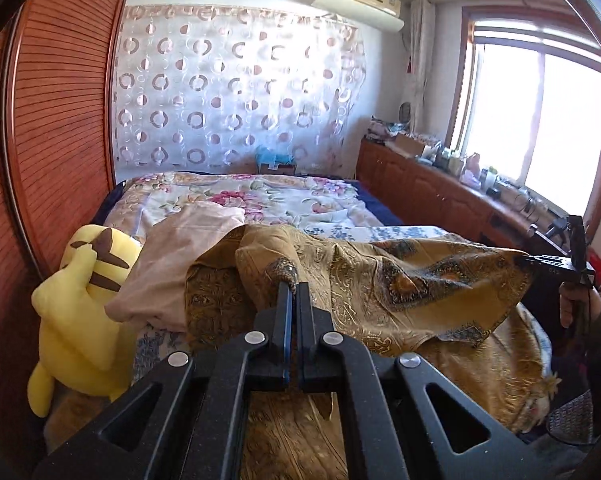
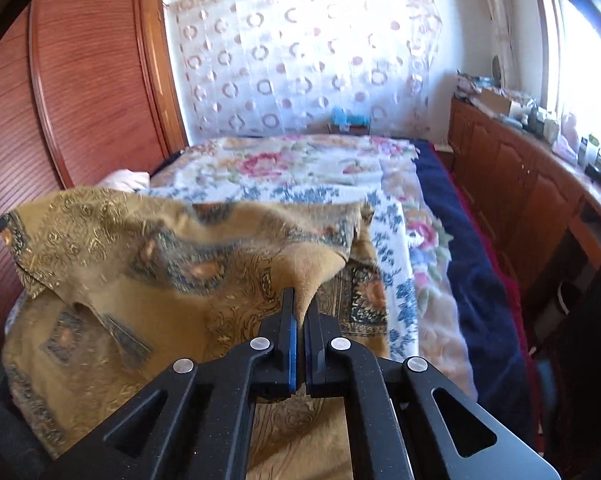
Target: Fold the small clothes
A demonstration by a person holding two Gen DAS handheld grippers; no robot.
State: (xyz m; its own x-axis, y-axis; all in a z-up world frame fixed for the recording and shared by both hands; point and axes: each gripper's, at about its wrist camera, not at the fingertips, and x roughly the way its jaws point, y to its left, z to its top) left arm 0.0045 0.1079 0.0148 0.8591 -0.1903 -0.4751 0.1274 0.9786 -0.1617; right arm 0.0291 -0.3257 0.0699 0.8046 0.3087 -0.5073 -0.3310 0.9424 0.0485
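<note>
Two hand-held grippers pinch the patterned garment (image 1: 400,280) above the bed (image 1: 260,196).

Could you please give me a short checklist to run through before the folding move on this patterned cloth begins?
1. Left gripper shut on the golden patterned cloth: ok, fabric is pinched between its pads.
2. Right gripper shut on the same cloth: ok, a fold of fabric sits between its pads.
3. Cloth lifted off the bed: partly; the span between the grippers is raised, the lower part lies on the bed.
4. Cloth spread flat between the grippers: not ok, it sags and wrinkles.
5. Landing area free: not ok, a beige garment and yellow plush toy lie beside it.
6. Which corners are held: cannot tell.
</note>
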